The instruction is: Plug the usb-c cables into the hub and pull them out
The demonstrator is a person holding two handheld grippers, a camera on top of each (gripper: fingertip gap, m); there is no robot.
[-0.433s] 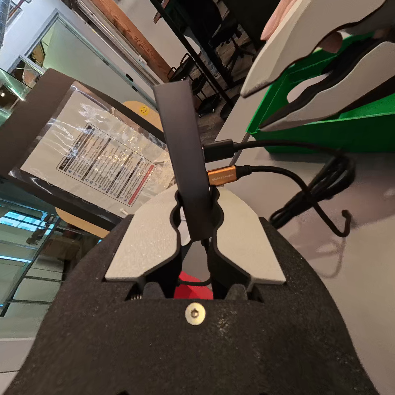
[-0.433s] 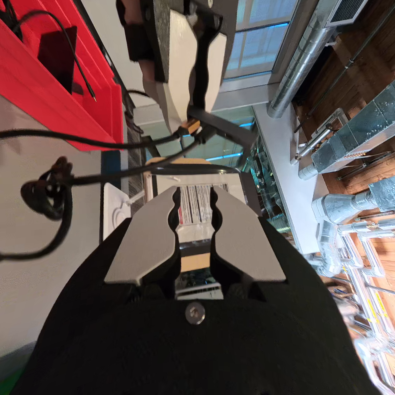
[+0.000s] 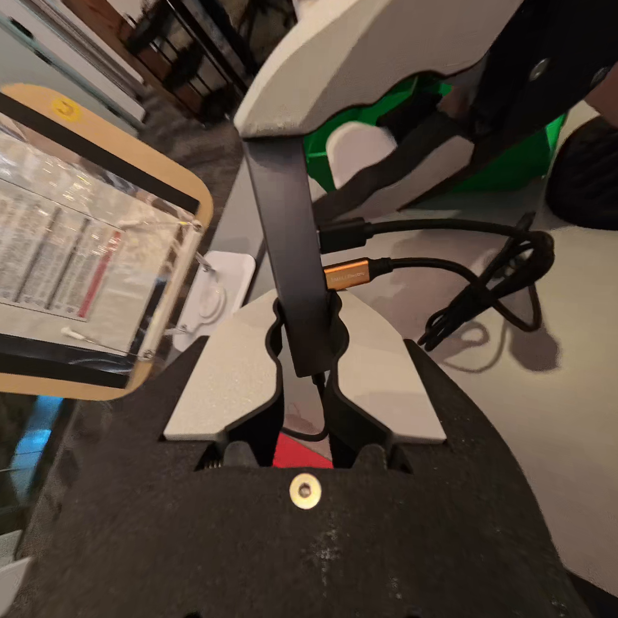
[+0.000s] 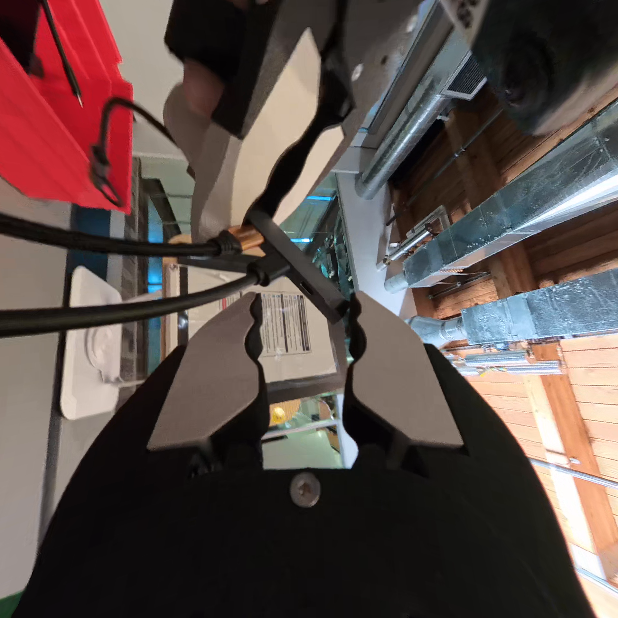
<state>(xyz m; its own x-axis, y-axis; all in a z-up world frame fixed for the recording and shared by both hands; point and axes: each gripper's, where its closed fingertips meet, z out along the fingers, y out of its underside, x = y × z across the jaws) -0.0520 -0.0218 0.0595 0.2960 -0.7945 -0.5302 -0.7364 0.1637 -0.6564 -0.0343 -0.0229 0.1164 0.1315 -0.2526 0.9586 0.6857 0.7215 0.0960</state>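
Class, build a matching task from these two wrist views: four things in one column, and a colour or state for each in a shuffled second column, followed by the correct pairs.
Column one:
1. hub
2. orange plug
3. right gripper
4. bin beside the cables

Column two:
A. open, holding nothing
B. red
C. clamped upright by the left gripper
D. seated in the hub just below the black plug

Pairs: 1-C, 2-D, 3-A, 4-B
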